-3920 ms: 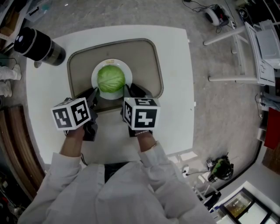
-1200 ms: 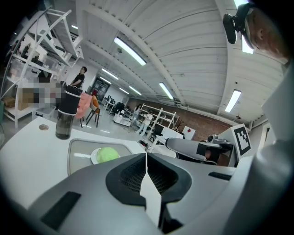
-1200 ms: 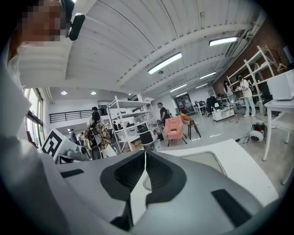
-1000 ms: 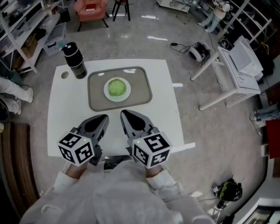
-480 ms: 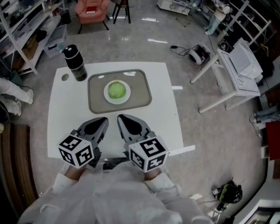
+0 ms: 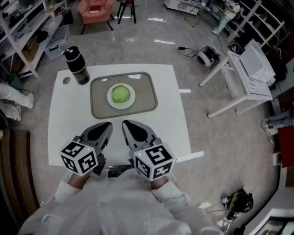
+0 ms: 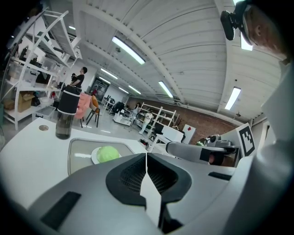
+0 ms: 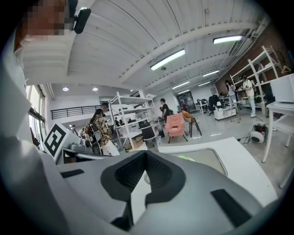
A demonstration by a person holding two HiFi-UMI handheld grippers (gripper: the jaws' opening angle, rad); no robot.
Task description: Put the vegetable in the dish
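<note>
A green round cabbage [image 6: 121,94] lies on a white dish [image 6: 111,102] in the middle of a grey tray [image 6: 144,102] at the far side of the white table [image 6: 170,124]. Both grippers hover near the table's front edge, well short of the tray. My left gripper [image 6: 109,123] is shut with nothing in it, and my right gripper [image 6: 124,122] beside it is shut and empty too. In the left gripper view the cabbage [image 7: 108,153] shows beyond the closed left gripper [image 7: 146,154]. The right gripper [image 8: 146,154] hides most of the tray [image 8: 209,158].
A tall black bottle [image 6: 76,65] stands at the table's far left corner, left of the tray. A white desk frame [image 6: 239,78] and cables lie on the floor to the right. A pink chair [image 6: 94,8] stands beyond the table.
Both grippers, which flanked the dish on the tray a few seconds ago, now sit back at the table's front edge. Over the last second they barely moved.
</note>
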